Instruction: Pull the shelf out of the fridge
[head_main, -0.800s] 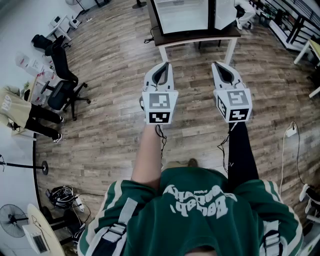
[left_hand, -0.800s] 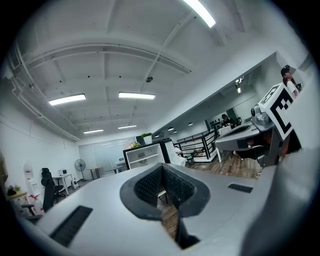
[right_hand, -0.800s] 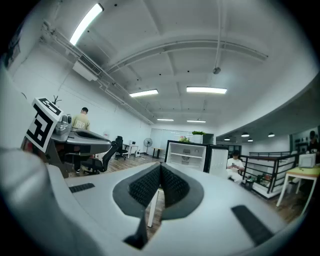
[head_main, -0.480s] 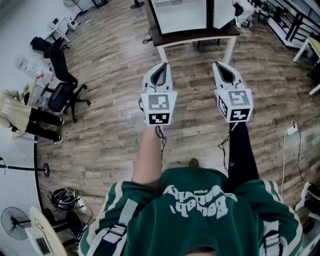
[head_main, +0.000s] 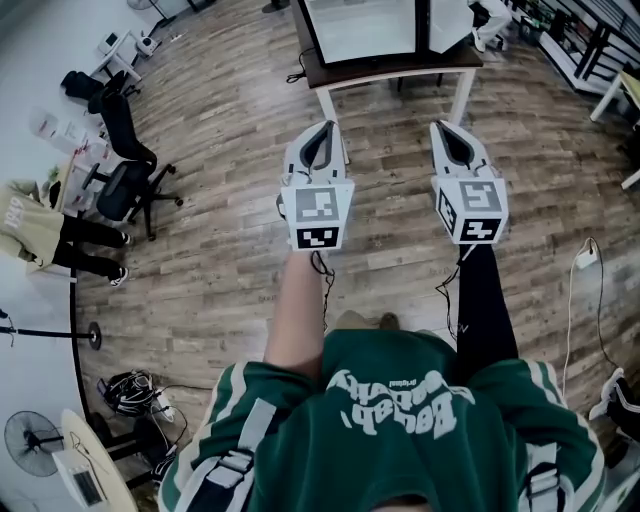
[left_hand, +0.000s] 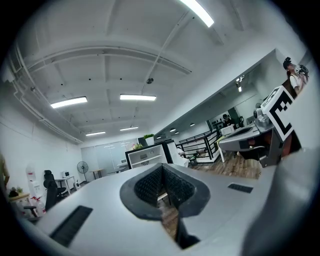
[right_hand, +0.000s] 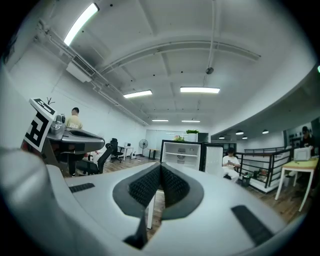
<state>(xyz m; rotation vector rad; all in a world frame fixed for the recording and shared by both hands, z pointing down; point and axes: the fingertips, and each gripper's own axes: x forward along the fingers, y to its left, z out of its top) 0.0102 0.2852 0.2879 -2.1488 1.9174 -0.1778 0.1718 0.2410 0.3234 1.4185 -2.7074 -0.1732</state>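
Observation:
A small white fridge (head_main: 365, 30) stands on a dark-topped table (head_main: 395, 72) at the top of the head view, its door (head_main: 445, 22) swung open to the right. In the right gripper view the fridge (right_hand: 182, 152) shows a white shelf (right_hand: 182, 154) inside. My left gripper (head_main: 322, 133) and right gripper (head_main: 449, 133) are held side by side in front of me, over the wood floor and well short of the table. Both are shut with nothing between the pads. The left gripper (left_hand: 162, 167) and right gripper (right_hand: 161, 166) both point toward the fridge (left_hand: 145, 156).
Black office chairs (head_main: 125, 185) and a seated person (head_main: 40, 230) are at the left. A fan (head_main: 25, 435) stands at the lower left. A power strip (head_main: 583, 262) lies on the floor at the right. Another person (right_hand: 231, 162) sits beside the fridge.
The table and fridge sit slightly higher in the head view. Both grippers keep nearly the same pose and stay shut.

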